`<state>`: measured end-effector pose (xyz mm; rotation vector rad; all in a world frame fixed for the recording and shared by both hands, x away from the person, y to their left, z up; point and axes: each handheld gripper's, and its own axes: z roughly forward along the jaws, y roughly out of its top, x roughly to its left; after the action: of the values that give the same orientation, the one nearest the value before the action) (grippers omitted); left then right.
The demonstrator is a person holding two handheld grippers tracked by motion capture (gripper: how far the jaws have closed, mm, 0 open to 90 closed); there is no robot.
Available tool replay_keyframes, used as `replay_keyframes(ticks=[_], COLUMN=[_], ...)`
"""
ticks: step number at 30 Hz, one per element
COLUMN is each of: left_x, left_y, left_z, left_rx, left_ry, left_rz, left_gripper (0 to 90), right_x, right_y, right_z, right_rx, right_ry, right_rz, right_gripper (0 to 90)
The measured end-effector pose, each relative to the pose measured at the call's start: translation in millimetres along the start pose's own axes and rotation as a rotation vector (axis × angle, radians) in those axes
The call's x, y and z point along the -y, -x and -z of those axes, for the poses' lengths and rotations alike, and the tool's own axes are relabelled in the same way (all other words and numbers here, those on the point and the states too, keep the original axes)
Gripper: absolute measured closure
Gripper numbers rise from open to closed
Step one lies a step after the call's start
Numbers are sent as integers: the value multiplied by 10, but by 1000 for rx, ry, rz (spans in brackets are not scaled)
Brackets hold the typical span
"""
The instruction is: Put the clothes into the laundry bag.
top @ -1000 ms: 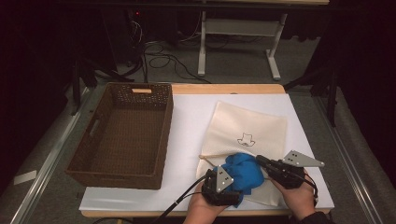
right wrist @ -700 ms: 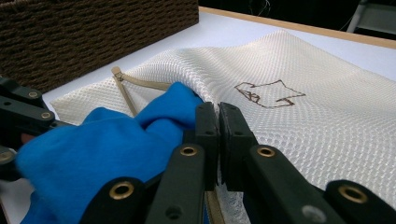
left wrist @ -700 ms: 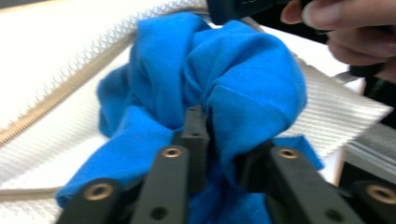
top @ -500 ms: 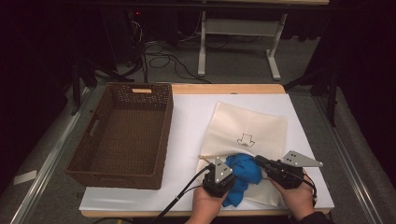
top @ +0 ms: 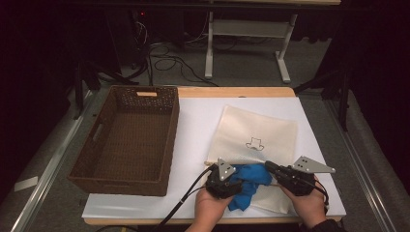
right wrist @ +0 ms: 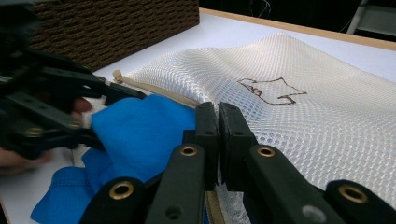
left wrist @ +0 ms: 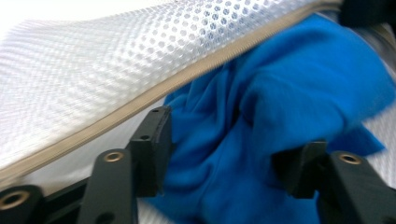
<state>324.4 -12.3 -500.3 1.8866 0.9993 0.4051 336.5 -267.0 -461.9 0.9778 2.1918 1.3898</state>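
A cream mesh bag [top: 256, 133] with a zipper edge [left wrist: 140, 105] lies flat on the white table top [top: 193, 125]. At its near edge sits a bunched blue cloth [top: 249, 181], partly under the mesh [left wrist: 116, 70]. My left gripper [top: 237, 176] comes in from the left and is shut on the blue cloth [left wrist: 289, 93], which fills the space between its jaws [left wrist: 229, 154]. My right gripper [top: 267, 166] points left, its jaws pressed together on the bag's zipper edge [right wrist: 218, 121], holding it up beside the cloth [right wrist: 135, 135].
A dark brown wicker basket [top: 171, 140], with nothing in it, stands on the left part of the table, close behind the left gripper [right wrist: 119, 116]. The table's front edge runs just below both hands. Desk legs and cables lie on the floor beyond.
My left gripper has moved a little forward with the blue cloth, toward the bag's raised edge. The right gripper has hardly moved.
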Motion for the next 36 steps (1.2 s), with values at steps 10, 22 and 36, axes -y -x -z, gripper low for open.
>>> replay_keyframes(ticks=[10,22,36], left_x=[243,50,-40], left_y=[50,275,54], left_z=[198,109,-294], left_rx=[48,157,-110], left_ry=[23,144,41], left_rz=[-66,-52,-6], left_gripper=[349,304,758], right_x=[1,-1,4], right_y=[-15,-17,-25], right_z=[11,9,3], right_rx=[6,2,0], right_ry=[-1,0,-3], right_rz=[-4,6,9], right_gripper=[884,883,884])
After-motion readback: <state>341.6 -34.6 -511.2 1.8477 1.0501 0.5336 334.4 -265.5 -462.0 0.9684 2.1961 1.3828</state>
